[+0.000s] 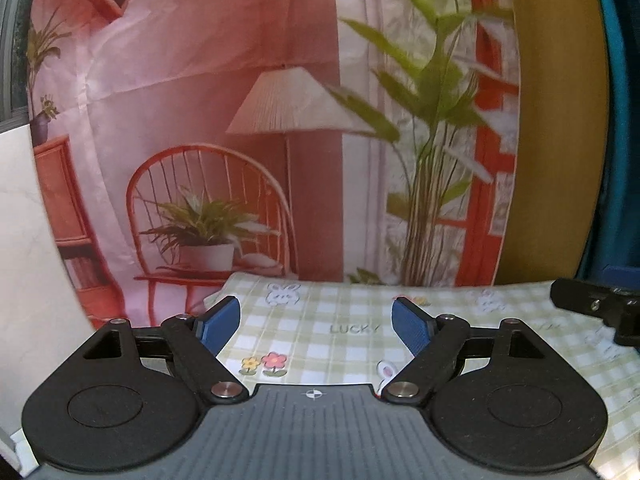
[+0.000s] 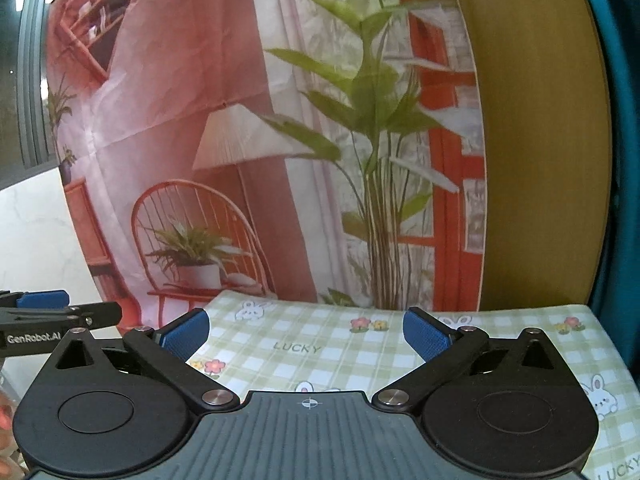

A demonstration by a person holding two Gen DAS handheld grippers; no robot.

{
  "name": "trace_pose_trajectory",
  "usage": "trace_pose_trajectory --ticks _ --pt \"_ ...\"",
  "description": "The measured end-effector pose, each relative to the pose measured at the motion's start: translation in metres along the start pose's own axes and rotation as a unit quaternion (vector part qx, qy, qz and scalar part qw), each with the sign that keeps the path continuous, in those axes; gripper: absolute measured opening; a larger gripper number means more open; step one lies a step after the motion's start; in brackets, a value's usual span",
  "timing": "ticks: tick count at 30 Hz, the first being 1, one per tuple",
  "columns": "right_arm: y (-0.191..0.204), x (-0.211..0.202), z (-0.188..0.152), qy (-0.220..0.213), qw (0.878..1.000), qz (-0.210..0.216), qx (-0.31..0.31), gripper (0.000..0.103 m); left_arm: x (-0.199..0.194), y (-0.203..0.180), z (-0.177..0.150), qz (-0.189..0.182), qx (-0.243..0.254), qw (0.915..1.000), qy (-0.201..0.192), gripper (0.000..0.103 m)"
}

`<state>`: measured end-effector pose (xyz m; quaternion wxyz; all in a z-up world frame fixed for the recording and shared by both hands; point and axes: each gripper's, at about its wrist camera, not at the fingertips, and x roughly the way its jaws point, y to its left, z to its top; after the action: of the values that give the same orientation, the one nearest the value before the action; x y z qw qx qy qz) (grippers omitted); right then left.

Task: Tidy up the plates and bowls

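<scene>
No plate or bowl shows in either view. My left gripper (image 1: 316,318) is open and empty, its blue pads wide apart above a green checked tablecloth (image 1: 320,320). My right gripper (image 2: 306,330) is open and empty over the same cloth (image 2: 320,344). Part of the right gripper (image 1: 592,304) shows at the right edge of the left wrist view. Part of the left gripper (image 2: 44,312) shows at the left edge of the right wrist view.
A printed backdrop (image 1: 240,120) with a chair, lamp and plants hangs behind the table's far edge. A yellow-brown panel (image 2: 536,140) and a blue edge (image 2: 624,160) stand at the right. A white marbled wall (image 1: 28,260) is at the left.
</scene>
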<state>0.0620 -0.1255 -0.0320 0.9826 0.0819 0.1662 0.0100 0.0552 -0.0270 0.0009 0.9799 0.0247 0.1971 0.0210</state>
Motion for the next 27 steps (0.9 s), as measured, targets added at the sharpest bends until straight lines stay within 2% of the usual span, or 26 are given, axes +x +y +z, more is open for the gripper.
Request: trace_pose_trajectory --ticks 6,13,27 --pt "0.006 -0.008 0.006 -0.004 1.0 0.001 -0.004 0.103 -0.022 0.003 0.007 -0.016 -0.008 0.9995 -0.026 0.085" --pt "0.01 -0.012 0.01 -0.01 1.0 0.003 -0.003 0.103 -0.034 0.005 0.006 -0.031 -0.014 0.9989 -0.032 0.087" --pt "0.009 -0.013 0.011 -0.011 1.0 0.0 0.0 0.103 -0.036 0.006 0.005 -0.026 -0.013 0.999 -0.034 0.088"
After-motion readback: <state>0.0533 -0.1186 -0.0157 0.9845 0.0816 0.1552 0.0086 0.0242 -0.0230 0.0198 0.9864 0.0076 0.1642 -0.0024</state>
